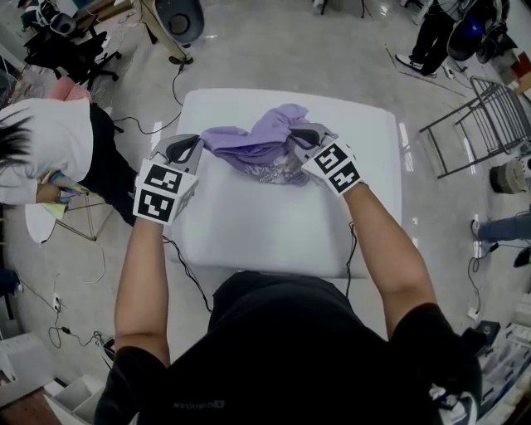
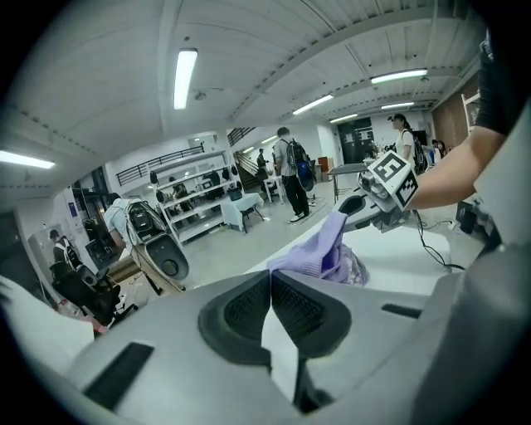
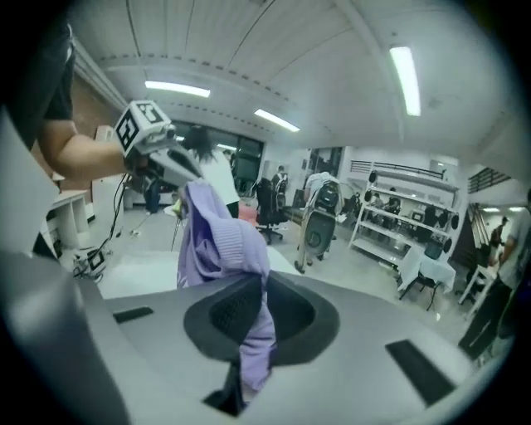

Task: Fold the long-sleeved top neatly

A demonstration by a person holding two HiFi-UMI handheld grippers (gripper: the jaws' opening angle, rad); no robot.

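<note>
The purple long-sleeved top (image 1: 257, 145) lies bunched at the far middle of the white table (image 1: 274, 224). My left gripper (image 1: 199, 143) is shut at the top's left end. Its pads (image 2: 249, 311) meet at the tips, and the cloth (image 2: 319, 253) starts right behind them. From the right gripper view the top (image 3: 220, 236) hangs from the left gripper (image 3: 178, 166). My right gripper (image 1: 294, 137) is shut on the top's right part, with a purple fold pinched between its pads (image 3: 220, 311). The cloth runs lifted between both grippers; its lower part rests on the table.
A person in white (image 1: 41, 141) bends beside the table's left. A chair base (image 1: 178, 21) stands beyond the far edge, a metal rack (image 1: 489, 116) to the right. Cables (image 1: 191, 282) trail on the floor near the front corners.
</note>
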